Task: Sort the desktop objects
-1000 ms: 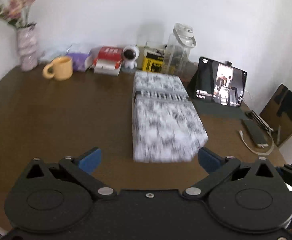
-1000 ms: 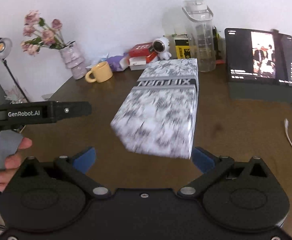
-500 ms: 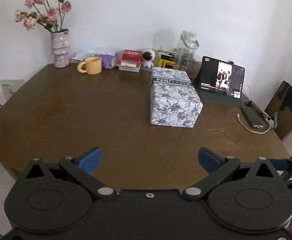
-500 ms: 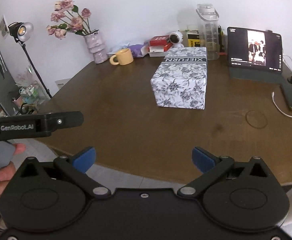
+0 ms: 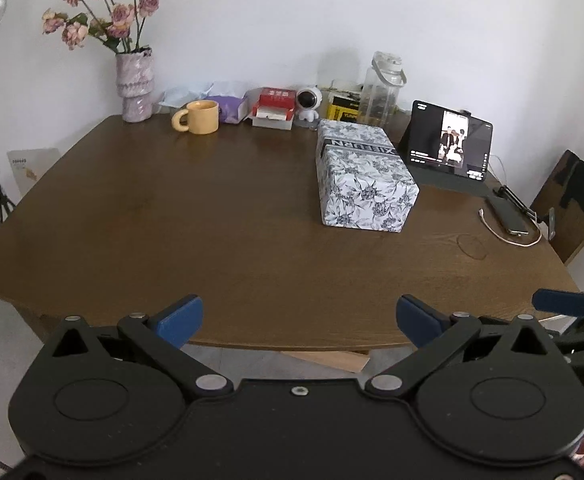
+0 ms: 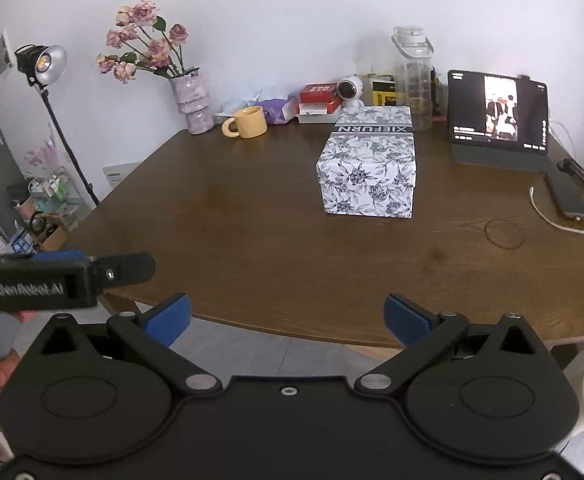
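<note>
The left gripper (image 5: 299,318) and right gripper (image 6: 287,316) are held spread wide and empty off the near edge of the brown wooden table (image 5: 211,240), well apart from the grey floral-printed cardboard box (image 5: 362,178) standing right of centre. If the box is approached carelessly, it could be shoved into the propped black tablet (image 5: 450,142) just beside it, or the tall clear plastic bottle (image 6: 412,80) behind it could be toppled.

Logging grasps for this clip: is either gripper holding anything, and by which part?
Nothing is held. Left gripper and right gripper are open, short of the floral box.
</note>
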### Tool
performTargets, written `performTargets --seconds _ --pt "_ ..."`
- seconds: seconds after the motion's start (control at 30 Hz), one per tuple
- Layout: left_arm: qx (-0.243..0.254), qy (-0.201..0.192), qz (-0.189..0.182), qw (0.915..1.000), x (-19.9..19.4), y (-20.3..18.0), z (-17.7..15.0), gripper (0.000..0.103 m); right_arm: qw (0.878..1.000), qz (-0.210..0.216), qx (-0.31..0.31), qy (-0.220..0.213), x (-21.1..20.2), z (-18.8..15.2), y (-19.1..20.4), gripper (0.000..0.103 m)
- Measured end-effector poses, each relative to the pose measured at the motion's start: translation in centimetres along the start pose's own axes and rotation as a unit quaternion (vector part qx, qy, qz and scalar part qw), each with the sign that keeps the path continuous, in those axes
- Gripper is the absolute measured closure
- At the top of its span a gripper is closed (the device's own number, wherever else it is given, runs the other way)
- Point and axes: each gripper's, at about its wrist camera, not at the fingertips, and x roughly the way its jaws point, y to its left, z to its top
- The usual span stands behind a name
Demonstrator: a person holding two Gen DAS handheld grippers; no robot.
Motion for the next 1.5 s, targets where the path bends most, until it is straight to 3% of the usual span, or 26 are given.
performTargets --seconds 0.6,1.5 --pt "0.007 0.003 -0.023 0.9997 -0.3 2.8 -0.2 0.000 0.999 -0.027 -0.008 -0.018 0.5 -0.2 4.1 0.000" --pt "-0.011 0.018 -0.005 0.9998 1.4 3.1 -0.1 0.000 1.000 -0.015 -0.002 -0.009 1.3 -0.1 2.4 0.000"
